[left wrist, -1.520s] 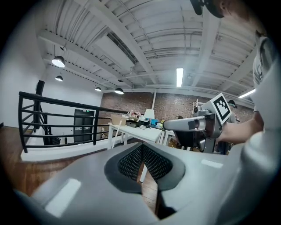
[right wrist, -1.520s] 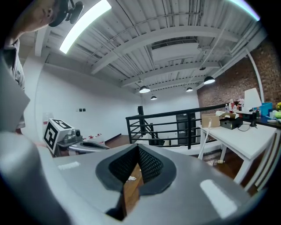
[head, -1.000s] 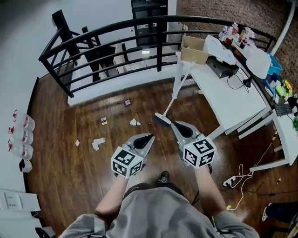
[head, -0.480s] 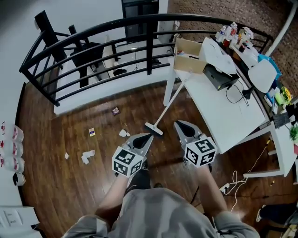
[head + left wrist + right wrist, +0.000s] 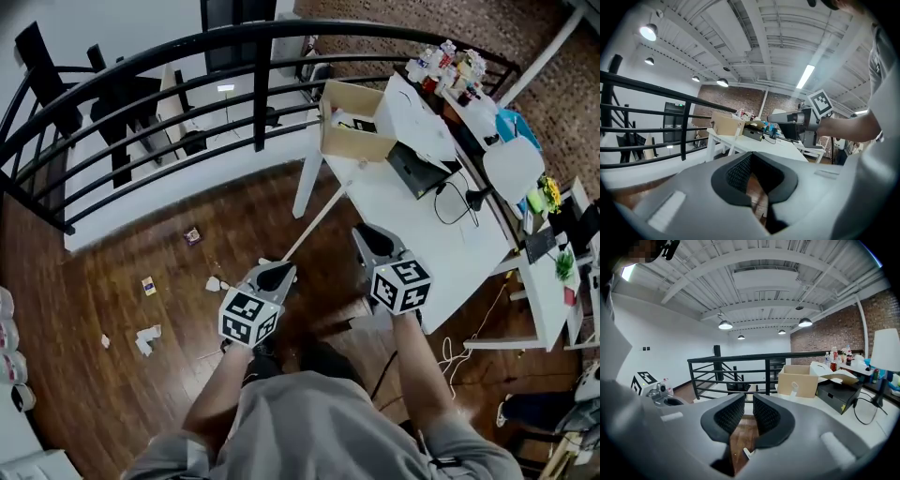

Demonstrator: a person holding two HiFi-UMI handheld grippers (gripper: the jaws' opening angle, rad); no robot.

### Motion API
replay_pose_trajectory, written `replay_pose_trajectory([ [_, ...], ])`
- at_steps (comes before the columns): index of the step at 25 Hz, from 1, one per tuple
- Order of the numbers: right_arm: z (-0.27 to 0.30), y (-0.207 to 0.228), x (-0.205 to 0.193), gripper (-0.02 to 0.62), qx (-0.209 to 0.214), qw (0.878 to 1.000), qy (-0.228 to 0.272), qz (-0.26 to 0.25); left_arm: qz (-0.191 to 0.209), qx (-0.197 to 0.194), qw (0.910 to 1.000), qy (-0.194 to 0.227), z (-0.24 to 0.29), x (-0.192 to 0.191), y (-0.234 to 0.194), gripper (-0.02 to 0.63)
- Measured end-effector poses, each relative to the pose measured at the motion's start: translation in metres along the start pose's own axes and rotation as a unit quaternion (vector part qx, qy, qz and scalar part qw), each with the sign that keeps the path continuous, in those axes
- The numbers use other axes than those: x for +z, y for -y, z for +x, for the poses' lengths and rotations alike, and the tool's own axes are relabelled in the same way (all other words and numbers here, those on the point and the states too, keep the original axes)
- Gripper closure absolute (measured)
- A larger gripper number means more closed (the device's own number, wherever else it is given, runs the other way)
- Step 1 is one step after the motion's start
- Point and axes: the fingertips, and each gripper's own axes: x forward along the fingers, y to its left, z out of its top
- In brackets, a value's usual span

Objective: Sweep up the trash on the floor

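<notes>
The right tongs (image 5: 749, 404), jaws just opened to a narrow empty gap, point over wooden floor (image 5: 740, 437) toward a black railing (image 5: 740, 363) and an open cardboard box (image 5: 797, 380) on the white tabletop (image 5: 806, 401).

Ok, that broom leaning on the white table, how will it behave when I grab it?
The broom has a long thin handle that looks rigid and probably light. It only leans on the table edge, so a sideways nudge could topple it. Its lower end rests on glossy wood floor and may skid.

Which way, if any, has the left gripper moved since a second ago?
Yes, forward: the left gripper, earlier short of the broom leaning on the white table, now overlaps its head.
</notes>
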Motion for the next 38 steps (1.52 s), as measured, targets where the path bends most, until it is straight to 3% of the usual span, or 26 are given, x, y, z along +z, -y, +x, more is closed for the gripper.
replay_pose_trajectory([
  [13,0.129,0.160,-0.043,0.388,0.011,0.997,-0.058,0.040,-0.017,0.063,0.9975,-0.025,0.115,0.024,-0.043,0.601],
  [19,0.188,0.201,-0.065,0.373,0.041,0.994,-0.088,0.050,-0.029,0.096,0.9936,-0.053,0.138,0.017,-0.052,0.601],
  [26,0.215,0.172,-0.080,0.377,0.104,0.988,-0.112,0.022,-0.077,0.130,0.9863,-0.066,0.136,-0.013,-0.067,0.601],
  [28,0.213,0.162,-0.082,0.402,0.116,0.986,-0.117,0.008,-0.085,0.133,0.9852,-0.067,0.134,-0.020,-0.066,0.601],
  [31,0.209,0.144,-0.084,0.505,0.134,0.982,-0.129,-0.013,-0.093,0.138,0.9837,-0.069,0.127,-0.030,-0.066,0.601],
  [38,0.189,0.068,-0.081,0.514,0.198,0.968,-0.150,-0.024,-0.128,0.153,0.9771,-0.075,0.099,-0.063,-0.071,0.601],
])
